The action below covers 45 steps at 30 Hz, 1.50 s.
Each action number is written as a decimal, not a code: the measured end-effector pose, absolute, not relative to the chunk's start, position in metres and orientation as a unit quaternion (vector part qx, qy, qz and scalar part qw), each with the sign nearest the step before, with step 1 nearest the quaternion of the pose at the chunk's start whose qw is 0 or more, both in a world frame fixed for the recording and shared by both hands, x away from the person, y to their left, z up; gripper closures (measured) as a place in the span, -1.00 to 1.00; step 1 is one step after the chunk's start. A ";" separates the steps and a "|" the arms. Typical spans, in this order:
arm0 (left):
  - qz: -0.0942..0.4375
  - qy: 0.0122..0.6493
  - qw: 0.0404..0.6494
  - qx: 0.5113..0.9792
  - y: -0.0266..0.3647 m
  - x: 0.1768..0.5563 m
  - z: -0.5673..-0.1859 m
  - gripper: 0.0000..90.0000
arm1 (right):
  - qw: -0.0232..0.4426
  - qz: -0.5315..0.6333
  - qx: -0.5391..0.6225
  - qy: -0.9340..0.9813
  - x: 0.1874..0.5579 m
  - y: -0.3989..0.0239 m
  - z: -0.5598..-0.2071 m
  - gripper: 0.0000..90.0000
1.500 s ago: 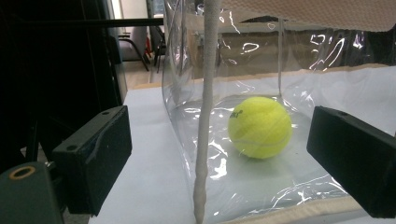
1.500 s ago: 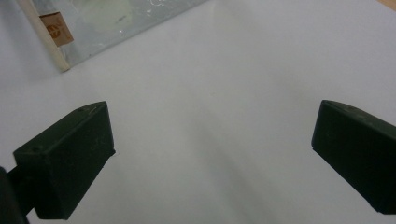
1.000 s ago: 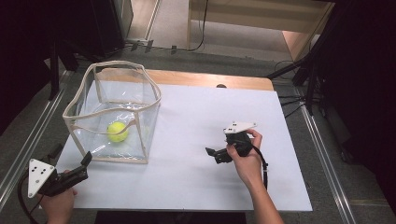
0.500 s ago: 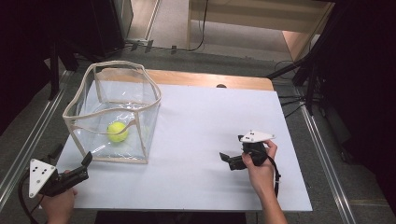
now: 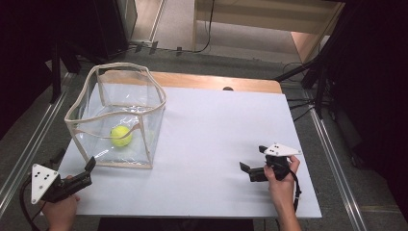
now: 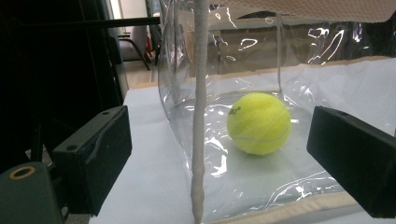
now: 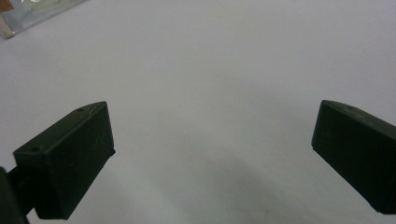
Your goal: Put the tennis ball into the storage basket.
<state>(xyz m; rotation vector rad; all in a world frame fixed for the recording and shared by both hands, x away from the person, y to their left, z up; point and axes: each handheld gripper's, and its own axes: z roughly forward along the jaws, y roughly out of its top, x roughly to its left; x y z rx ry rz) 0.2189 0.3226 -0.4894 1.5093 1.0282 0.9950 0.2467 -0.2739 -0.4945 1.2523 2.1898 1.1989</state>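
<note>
A yellow tennis ball (image 5: 121, 135) (image 6: 258, 122) lies on the floor of a clear plastic bag (image 5: 118, 118) with a cream trim that stands open on the left of the white table (image 5: 207, 130). My left gripper (image 5: 86, 171) (image 6: 219, 158) is open at the table's near left corner, just in front of the bag's near corner seam (image 6: 200, 112), with nothing between its jaws. At the near right my right gripper (image 5: 248, 171) (image 7: 212, 158) is open too, low over bare table, far from the bag.
The bag's bottom edge (image 7: 28, 16) shows at the top left of the right gripper view. A wooden strip (image 5: 211, 82) runs along the table's far edge. Metal rails (image 5: 29, 144) flank the table on the floor, and cables (image 5: 298, 110) lie at the right.
My right gripper has drawn back toward the near right edge of the table, away from the bag. The left gripper and the ball have stayed put.
</note>
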 end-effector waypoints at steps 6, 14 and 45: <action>0.414 0.425 0.505 0.627 0.322 0.219 -0.490 -0.85 | 0.182 0.427 0.457 0.759 0.237 -0.291 -0.498 -1.00; 0.416 0.423 0.502 0.629 0.321 0.219 -0.490 -0.85 | 0.190 0.431 0.473 0.745 0.225 -0.313 -0.501 -1.00; 0.410 0.427 0.508 0.626 0.323 0.218 -0.489 -0.85 | 0.249 0.473 0.513 0.672 0.190 -0.367 -0.511 -1.00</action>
